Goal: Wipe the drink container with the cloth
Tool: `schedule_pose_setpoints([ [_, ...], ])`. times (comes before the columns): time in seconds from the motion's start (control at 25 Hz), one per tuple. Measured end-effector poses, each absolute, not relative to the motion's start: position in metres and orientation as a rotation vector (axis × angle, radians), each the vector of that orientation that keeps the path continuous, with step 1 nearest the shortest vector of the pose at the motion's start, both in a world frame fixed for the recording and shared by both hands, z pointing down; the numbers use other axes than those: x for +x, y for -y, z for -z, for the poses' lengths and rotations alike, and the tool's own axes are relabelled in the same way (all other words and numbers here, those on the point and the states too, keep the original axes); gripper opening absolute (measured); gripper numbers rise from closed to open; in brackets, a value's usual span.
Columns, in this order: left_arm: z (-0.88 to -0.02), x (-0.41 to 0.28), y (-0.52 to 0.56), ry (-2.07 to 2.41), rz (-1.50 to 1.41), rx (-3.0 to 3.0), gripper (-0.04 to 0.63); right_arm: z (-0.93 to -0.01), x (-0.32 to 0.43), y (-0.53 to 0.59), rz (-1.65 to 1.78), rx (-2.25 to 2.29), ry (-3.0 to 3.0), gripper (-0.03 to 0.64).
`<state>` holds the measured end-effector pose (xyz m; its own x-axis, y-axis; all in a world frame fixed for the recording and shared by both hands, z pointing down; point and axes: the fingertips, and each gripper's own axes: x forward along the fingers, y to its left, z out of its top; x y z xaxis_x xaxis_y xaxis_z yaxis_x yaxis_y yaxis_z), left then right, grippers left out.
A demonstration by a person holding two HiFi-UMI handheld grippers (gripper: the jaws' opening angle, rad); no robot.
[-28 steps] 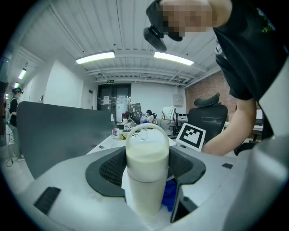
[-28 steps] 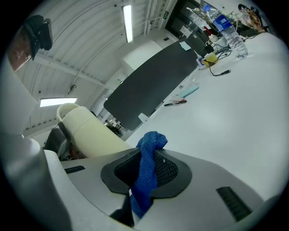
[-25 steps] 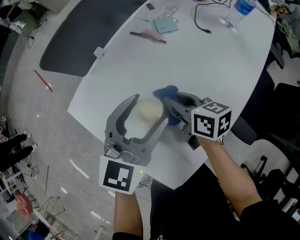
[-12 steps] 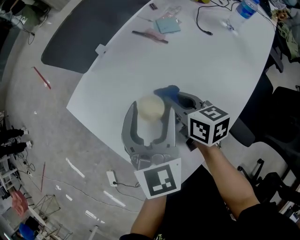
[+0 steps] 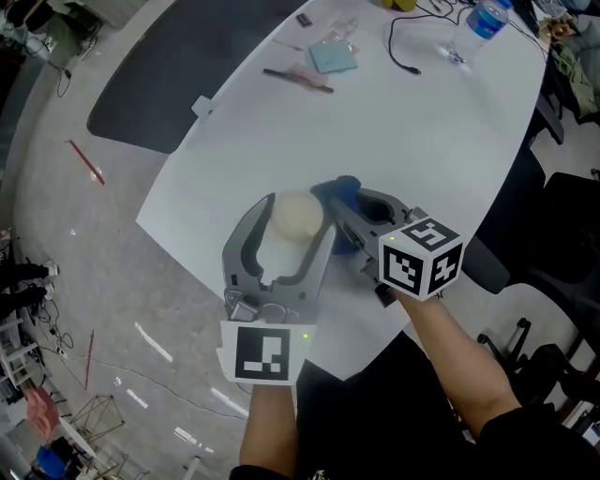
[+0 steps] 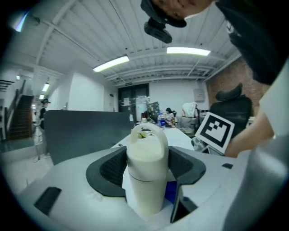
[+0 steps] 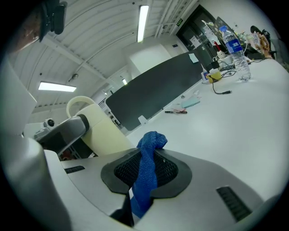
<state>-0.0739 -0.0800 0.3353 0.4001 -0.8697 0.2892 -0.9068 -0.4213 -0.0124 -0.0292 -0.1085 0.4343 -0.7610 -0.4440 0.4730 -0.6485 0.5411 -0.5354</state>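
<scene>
A cream drink container (image 5: 296, 216) with a loop handle stands on the white table (image 5: 422, 141) near its front edge. My left gripper (image 5: 298, 223) is shut on it, a pad against each side of the body (image 6: 146, 180). My right gripper (image 5: 341, 212) is shut on a blue cloth (image 5: 339, 184). The cloth (image 7: 146, 171) hangs pinched between the right pads and touches the container's right side (image 7: 101, 131). In the left gripper view, the blue cloth (image 6: 171, 191) peeks out low behind the container.
At the table's far end lie a water bottle (image 5: 473, 23), a black cable (image 5: 403, 42), a teal card (image 5: 333, 54) and a pen (image 5: 295, 77). A dark mat (image 5: 187, 75) covers the floor to the left. A black chair (image 5: 562, 216) stands to the right.
My left gripper swung right around the container half a second ago and is now back toward the left, still holding it. The right gripper and cloth have barely moved.
</scene>
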Motion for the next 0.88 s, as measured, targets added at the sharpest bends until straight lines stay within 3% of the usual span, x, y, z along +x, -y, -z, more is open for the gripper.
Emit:
schedule_pose_setpoints([
  [0.2,-0.335,-0.072,0.08,1.243,-0.456,2.715,0.279,-0.398,-0.02,0.111,-0.991,0.942,2.59,0.057],
  [0.48,-0.333,-0.066,0.081,1.212,-0.427,2.77,0.278,-0.293,-0.027,0.123,-1.081,0.853,3.039,0.057],
  [0.72,-0.333,-0.067,0.082,1.203,-0.409,2.753,0.278,-0.377,-0.039,0.126,-1.482,0.822,2.757,0.057],
  [0.88,-0.334,-0.069,0.083,1.209,-0.39,2.753,0.278,-0.445,-0.037,0.118,-1.325,0.86,2.468,0.057],
])
